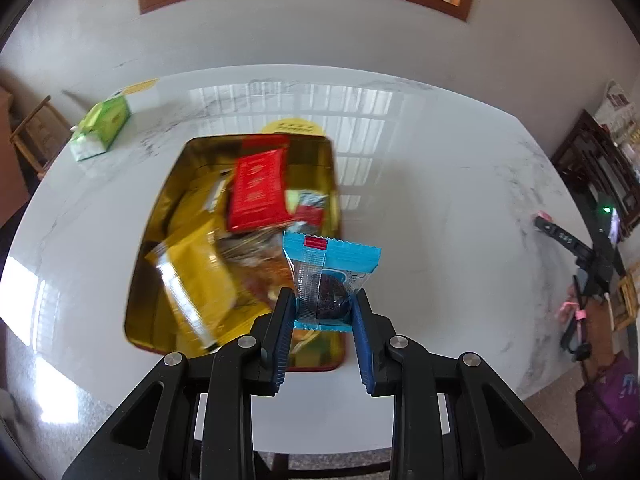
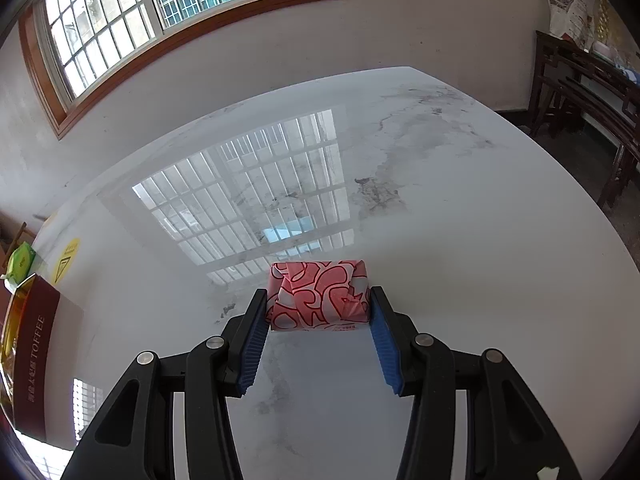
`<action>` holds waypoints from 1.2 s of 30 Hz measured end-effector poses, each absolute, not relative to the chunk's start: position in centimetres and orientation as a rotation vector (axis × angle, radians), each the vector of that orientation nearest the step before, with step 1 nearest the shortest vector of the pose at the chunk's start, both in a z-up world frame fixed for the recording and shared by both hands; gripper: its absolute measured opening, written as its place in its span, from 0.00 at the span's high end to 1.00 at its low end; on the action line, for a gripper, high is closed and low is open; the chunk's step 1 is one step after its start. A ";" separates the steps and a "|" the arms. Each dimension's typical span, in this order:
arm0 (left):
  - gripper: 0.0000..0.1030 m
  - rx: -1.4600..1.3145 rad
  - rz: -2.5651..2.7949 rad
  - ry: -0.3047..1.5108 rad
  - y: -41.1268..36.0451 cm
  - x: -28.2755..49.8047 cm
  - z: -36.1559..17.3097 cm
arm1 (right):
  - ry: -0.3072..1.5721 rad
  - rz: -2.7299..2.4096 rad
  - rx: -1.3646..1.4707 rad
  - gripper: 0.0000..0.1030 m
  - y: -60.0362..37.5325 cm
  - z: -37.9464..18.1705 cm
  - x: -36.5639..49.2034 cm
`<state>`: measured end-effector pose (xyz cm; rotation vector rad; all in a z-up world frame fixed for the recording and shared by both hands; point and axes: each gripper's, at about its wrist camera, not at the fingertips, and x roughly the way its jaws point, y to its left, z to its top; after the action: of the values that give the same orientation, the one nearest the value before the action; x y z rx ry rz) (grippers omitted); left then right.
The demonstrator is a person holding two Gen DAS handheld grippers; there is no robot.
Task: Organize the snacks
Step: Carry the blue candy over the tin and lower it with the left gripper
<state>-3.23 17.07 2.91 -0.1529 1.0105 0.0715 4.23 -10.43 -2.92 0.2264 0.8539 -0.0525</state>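
Observation:
My left gripper (image 1: 323, 307) is shut on a blue-and-clear snack packet (image 1: 329, 276) with a dark sweet inside, held above the near right corner of a gold tin (image 1: 160, 216). The tin holds a red packet (image 1: 260, 192), a yellow packet (image 1: 196, 280) and other wrappers. My right gripper (image 2: 319, 305) is shut on a pink-and-red patterned wrapped snack (image 2: 319, 295), at or just above the white marble table (image 2: 440, 220). The tin's red side marked TOFFEE (image 2: 34, 364) shows at the far left of the right wrist view.
A green tissue pack (image 1: 102, 126) lies at the table's far left; it also shows in the right wrist view (image 2: 22, 260). A yellow sticker (image 2: 66, 260) is on the table. Dark wooden furniture (image 2: 580, 92) stands to the right. A black stand (image 1: 592, 264) stands beyond the table's right edge.

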 end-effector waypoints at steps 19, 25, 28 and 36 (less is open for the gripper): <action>0.71 -0.165 0.214 1.020 22.4 -3.4 0.5 | 0.859 -0.064 0.209 0.55 -10.1 -2.8 4.4; 0.71 -0.195 0.259 1.027 24.7 -3.3 0.2 | 0.859 -0.063 0.210 0.55 -10.2 -2.8 4.4; 0.71 -0.195 0.273 1.029 25.4 -3.1 0.1 | 0.858 -0.060 0.215 0.55 -10.2 -2.8 4.4; 0.71 -0.164 0.285 1.031 26.2 -0.6 0.5 | 0.858 -0.059 0.217 0.55 -10.2 -2.8 4.5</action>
<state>-0.62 26.20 0.50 -0.1641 1.0311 0.2853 4.45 -10.17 -2.78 0.2172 0.8579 -0.0588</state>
